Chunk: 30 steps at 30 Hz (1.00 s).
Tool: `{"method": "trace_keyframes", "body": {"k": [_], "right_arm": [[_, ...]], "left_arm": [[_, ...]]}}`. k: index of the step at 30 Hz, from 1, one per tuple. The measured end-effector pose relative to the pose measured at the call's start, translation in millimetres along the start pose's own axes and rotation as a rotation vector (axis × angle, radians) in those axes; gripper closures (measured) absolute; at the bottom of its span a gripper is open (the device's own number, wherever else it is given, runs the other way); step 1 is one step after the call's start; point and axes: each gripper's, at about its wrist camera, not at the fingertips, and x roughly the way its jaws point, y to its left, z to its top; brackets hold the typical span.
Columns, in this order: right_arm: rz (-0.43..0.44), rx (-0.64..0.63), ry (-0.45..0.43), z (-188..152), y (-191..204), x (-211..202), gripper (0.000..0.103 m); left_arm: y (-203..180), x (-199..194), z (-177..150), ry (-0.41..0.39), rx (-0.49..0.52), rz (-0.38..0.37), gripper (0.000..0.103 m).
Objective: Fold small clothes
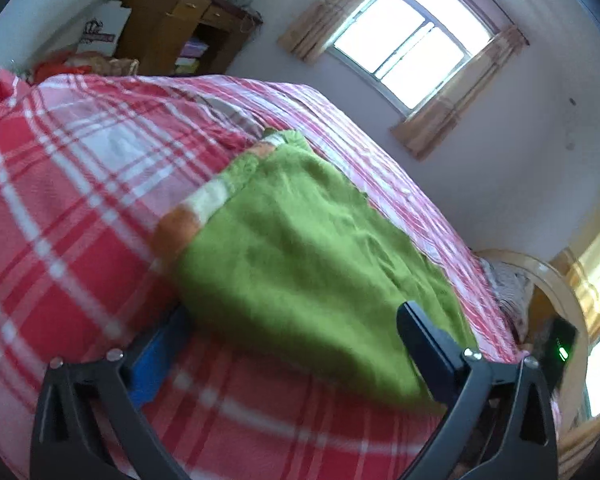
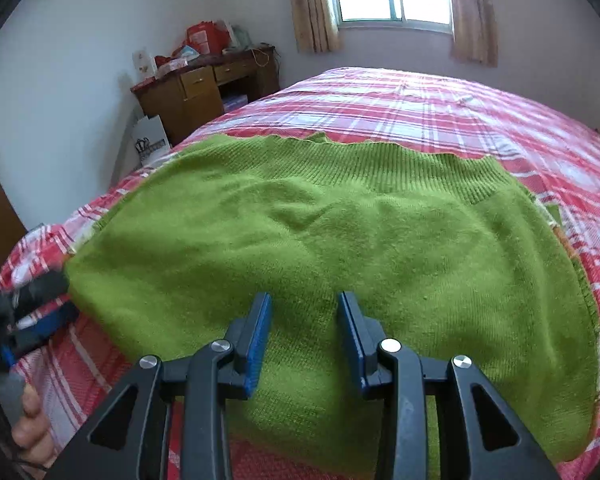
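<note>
The left gripper point(image 1: 296, 336) has its jaws wide open around a corner of the fuzzy green knitted sweater point(image 2: 340, 248), not pinching it. The right gripper point(image 2: 304, 332) is partly open above the sweater, holding nothing. The sweater lies flat on the red and white checked bedspread point(image 2: 440, 108).

No text, label, brand, number or sign can be read in either view. A white bag point(image 2: 151, 141) beside the desk point(image 2: 204, 88) bears a dark crown-like emblem with a band of lettering beneath it; the lettering is too small and blurred to read. The same bag point(image 1: 102, 28) shows in the left wrist view, its print equally illegible. A small card point(image 2: 142, 61) on the wall above the desk carries marks that cannot be made out. Red packages point(image 2: 204, 36) on the desk top show pale print, also unreadable.
</note>
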Motion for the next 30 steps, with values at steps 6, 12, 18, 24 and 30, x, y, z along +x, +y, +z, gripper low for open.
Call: {"method": "trace_keyframes", "body": {"k": [6,12,18,24,30], "right_arm": [[0.104,0.091,-0.02,-4.0,-16.0,-4.2,0.065],[0.089,0.078,-0.02,-2.7,-9.8,-2.8,0.064],[0.095,0.081,-0.021,-3.1,-9.3,-3.0,0.064],[0.098,0.084,-0.021,-3.0,-9.7,-3.3,0.064],[0.104,0.095,-0.028,-3.8,-14.0,-4.0,0.064]], "left_arm": [[-16.0,22.3,7.2,0.027,-0.018,-0.02,0.001],[5.8,32.4,25.7,0.009,-0.095,0.018,0.073],[8.4,31.3,17.2,0.007,-0.072,0.026,0.073],[-15.2,42.1,26.2,-0.003,0.004,0.122,0.081],[-78.0,38.1,26.1,-0.079,0.334,0.189,0.086]]}}
